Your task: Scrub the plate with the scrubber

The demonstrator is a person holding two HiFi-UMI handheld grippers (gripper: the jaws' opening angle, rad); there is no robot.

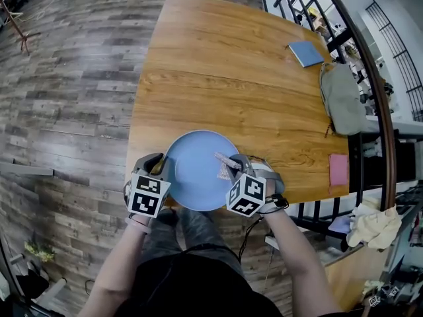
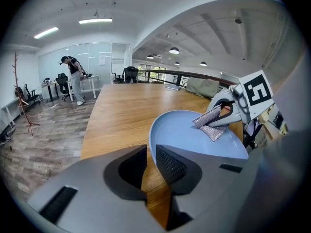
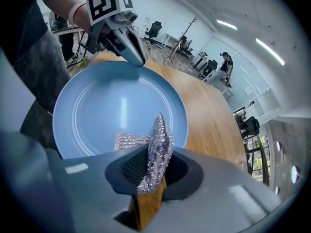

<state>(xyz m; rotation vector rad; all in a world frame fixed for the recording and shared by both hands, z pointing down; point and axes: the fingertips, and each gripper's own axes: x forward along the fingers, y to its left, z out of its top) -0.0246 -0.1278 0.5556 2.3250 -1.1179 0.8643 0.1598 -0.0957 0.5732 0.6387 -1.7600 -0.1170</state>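
Note:
A round light-blue plate [image 1: 197, 177] lies at the near edge of the wooden table [image 1: 218, 65]. My left gripper [image 1: 163, 168] holds its left rim; in the left gripper view the plate [image 2: 189, 132] edge runs into the narrow gap between the jaws, and the left gripper [image 2: 150, 160] is shut on it. My right gripper [image 1: 232, 168] is over the plate's right side, shut on a silvery mesh scrubber [image 1: 225, 163]. In the right gripper view the scrubber [image 3: 156, 147] stands pinched between the pads, its loose end lying on the plate [image 3: 102, 101].
A blue notebook [image 1: 305, 53], a grey bag [image 1: 342, 98] and a pink pad [image 1: 338, 169] sit along the table's right edge by a black railing [image 1: 370, 78]. Wood floor lies to the left. A person [image 2: 75, 79] stands far off at a desk.

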